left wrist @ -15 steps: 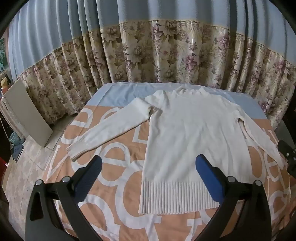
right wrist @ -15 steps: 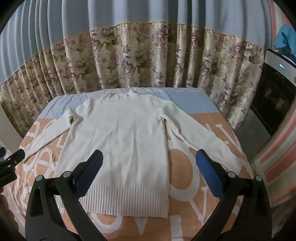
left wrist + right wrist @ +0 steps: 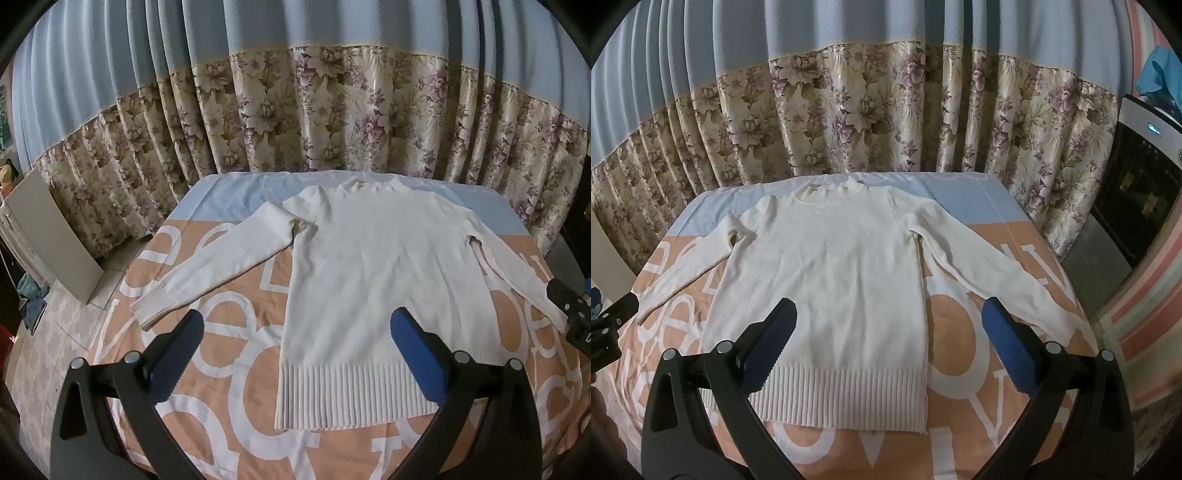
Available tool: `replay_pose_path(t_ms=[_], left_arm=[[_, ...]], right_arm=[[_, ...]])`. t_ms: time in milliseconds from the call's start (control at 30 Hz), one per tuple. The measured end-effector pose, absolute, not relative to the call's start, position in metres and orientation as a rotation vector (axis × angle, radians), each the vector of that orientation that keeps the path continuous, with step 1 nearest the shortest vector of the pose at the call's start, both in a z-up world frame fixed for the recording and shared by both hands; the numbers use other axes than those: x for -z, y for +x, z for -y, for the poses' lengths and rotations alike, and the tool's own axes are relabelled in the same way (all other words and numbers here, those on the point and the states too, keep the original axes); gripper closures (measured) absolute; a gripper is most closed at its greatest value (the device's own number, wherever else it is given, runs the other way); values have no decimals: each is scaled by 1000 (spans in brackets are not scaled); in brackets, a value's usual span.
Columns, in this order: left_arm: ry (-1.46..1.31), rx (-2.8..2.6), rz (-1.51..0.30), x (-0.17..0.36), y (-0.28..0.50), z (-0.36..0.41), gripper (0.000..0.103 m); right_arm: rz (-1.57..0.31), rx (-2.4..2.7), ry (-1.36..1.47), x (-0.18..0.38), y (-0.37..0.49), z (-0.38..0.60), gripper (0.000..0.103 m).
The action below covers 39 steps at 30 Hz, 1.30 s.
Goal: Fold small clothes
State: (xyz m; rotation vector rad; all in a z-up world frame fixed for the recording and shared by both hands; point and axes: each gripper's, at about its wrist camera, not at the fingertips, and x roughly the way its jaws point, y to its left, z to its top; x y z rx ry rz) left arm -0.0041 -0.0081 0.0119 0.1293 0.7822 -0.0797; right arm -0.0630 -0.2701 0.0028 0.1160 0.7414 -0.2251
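A white knit sweater (image 3: pixel 373 280) lies flat, face up, on a bed with an orange and blue cover (image 3: pixel 236 332), collar toward the curtain and both sleeves spread out. It also shows in the right wrist view (image 3: pixel 827 295). My left gripper (image 3: pixel 295 354) is open and empty, hovering above the sweater's lower left hem. My right gripper (image 3: pixel 888 350) is open and empty, above the lower right hem. The left sleeve cuff (image 3: pixel 149 308) lies at the left; the right sleeve (image 3: pixel 997 273) runs out to the right.
A floral curtain (image 3: pixel 332 122) hangs behind the bed. A beige board (image 3: pixel 48 236) leans at the left over a tiled floor (image 3: pixel 48 350). A dark appliance (image 3: pixel 1141 192) stands at the right. The other gripper shows at each view's edge (image 3: pixel 569 314) (image 3: pixel 609 332).
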Motion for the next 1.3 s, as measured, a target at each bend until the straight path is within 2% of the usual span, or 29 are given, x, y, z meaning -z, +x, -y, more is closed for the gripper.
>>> replay_pose_path(t_ms=[1300], left_arm=[[139,76,-764,-9,-8,7,2]], right_arm=[[-756,225,112,1,-63,272,3]])
